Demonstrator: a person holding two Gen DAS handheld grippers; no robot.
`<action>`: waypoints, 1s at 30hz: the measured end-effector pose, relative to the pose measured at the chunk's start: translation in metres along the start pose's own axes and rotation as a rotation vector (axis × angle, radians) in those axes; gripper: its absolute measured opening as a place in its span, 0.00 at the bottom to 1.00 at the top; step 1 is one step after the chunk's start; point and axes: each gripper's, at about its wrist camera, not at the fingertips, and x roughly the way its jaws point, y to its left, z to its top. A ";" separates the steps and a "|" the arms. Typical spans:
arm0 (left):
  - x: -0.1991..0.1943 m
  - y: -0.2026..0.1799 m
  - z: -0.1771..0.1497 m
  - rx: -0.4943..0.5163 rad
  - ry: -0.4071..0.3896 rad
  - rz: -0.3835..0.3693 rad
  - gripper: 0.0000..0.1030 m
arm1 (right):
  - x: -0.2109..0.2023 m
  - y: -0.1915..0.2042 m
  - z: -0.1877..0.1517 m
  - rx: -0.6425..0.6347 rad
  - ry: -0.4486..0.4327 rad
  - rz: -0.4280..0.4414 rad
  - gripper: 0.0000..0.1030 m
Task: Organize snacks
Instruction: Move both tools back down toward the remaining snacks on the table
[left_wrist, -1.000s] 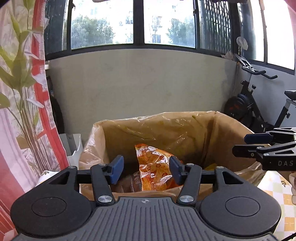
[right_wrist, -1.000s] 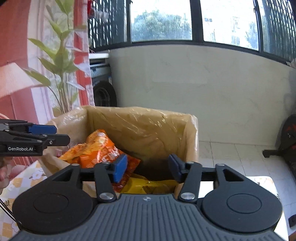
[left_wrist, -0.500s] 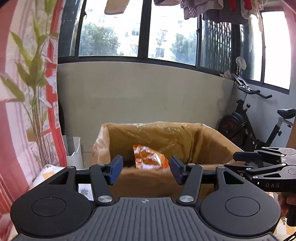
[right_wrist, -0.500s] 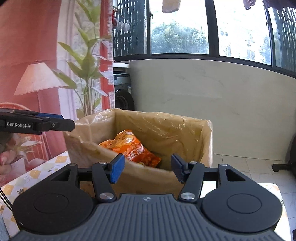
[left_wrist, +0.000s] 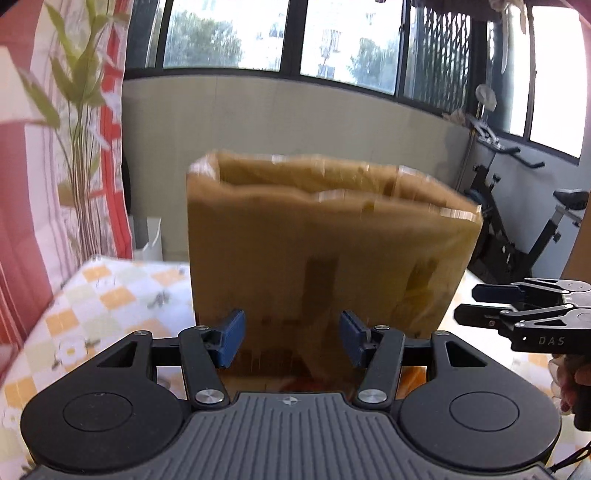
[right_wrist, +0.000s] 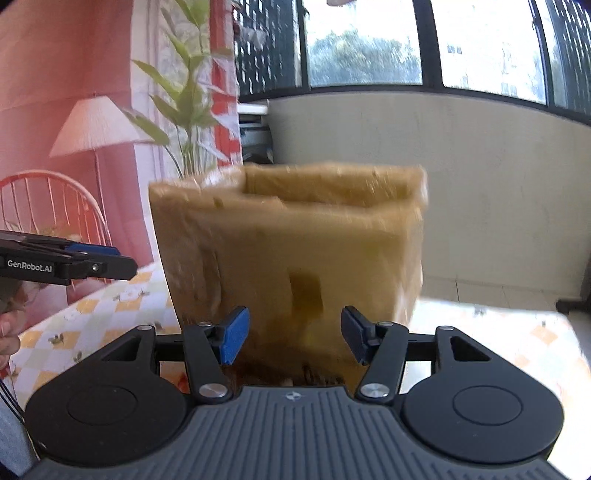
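A tall cardboard box (left_wrist: 325, 240) with a plastic liner stands on the table and fills the middle of both wrist views (right_wrist: 295, 251). Its front wall faces me and hides whatever lies inside. My left gripper (left_wrist: 290, 339) is open in front of the box's lower wall, with nothing between its blue pads. My right gripper (right_wrist: 293, 339) is open too, low before the same wall and empty. Each gripper appears from the side in the other's view: the right gripper (left_wrist: 480, 304) at the right edge, the left gripper (right_wrist: 122, 264) at the left edge. Both frames are motion-blurred.
The table wears a checked orange, green and white cloth (left_wrist: 103, 295). A red and white curtain with a leaf print (left_wrist: 55, 147) hangs to the left. An exercise bike (left_wrist: 517, 229) stands at the back right, under the windows. A hand (left_wrist: 569, 384) holds the right gripper's handle.
Both grippers have dropped and pulled back from above the box's mouth to its front wall. The orange snack bag inside has gone out of sight behind the wall. The jaws kept their width.
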 end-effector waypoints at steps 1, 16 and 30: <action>0.002 0.001 -0.004 -0.003 0.013 0.002 0.57 | 0.001 -0.003 -0.006 0.006 0.012 -0.007 0.57; 0.028 0.001 -0.045 -0.028 0.162 0.000 0.57 | 0.018 -0.017 -0.088 0.046 0.264 -0.050 0.58; 0.026 -0.004 -0.051 -0.038 0.184 -0.006 0.57 | 0.008 0.008 -0.083 0.047 0.351 0.106 0.58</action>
